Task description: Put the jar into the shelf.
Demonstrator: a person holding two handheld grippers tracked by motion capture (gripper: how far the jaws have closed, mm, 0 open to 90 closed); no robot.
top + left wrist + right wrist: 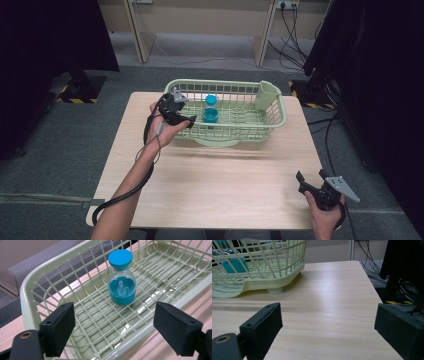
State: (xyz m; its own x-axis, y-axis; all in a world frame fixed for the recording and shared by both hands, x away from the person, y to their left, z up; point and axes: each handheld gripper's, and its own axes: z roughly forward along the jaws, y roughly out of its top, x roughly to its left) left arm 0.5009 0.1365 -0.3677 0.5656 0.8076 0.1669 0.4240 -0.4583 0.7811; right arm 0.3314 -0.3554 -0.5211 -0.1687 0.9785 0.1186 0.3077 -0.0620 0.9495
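Wooden table, blue-capped clear bottle upright

bottle | clear body, blue cap and base | upright | inside green basket, left part

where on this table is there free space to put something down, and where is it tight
The widest bare stretch of table lies between the basket and the near edge, left of the right gripper. Narrow strips flank the basket. Tight: around the bottle inside, near the left gripper.
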